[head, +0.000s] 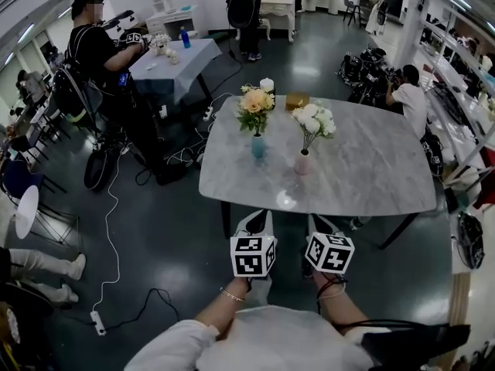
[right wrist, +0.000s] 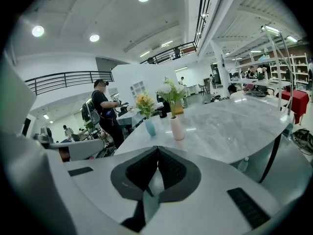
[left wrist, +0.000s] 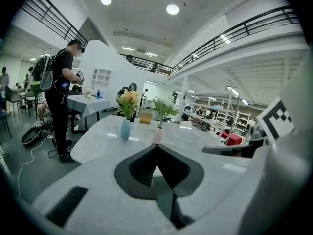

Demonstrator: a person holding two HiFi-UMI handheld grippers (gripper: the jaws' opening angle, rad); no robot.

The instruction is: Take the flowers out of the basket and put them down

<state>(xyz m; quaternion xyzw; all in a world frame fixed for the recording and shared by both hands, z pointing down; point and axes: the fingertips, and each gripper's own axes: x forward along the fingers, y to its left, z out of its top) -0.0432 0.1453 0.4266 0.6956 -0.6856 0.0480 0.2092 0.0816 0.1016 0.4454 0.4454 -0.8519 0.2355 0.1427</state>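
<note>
My left tool (left wrist: 156, 147) and right tool (right wrist: 156, 149), both closed, empty, near the bench (head: 371, 168) edge, ahead orange flowers (head: 256, 100) in blue vase (head: 257, 147), white flowers (head: 315, 120) in pink vase (head: 302, 161), possibly a basket (head: 296, 101) beyond.

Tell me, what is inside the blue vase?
Orange and cream flowers with green leaves stick out of the top of the blue vase. Its wall hides the stem ends, and I cannot see whether there is water inside.

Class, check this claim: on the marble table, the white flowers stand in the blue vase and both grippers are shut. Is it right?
No. The white flowers stand in the pink vase, as the head view shows; the rest holds.
</note>
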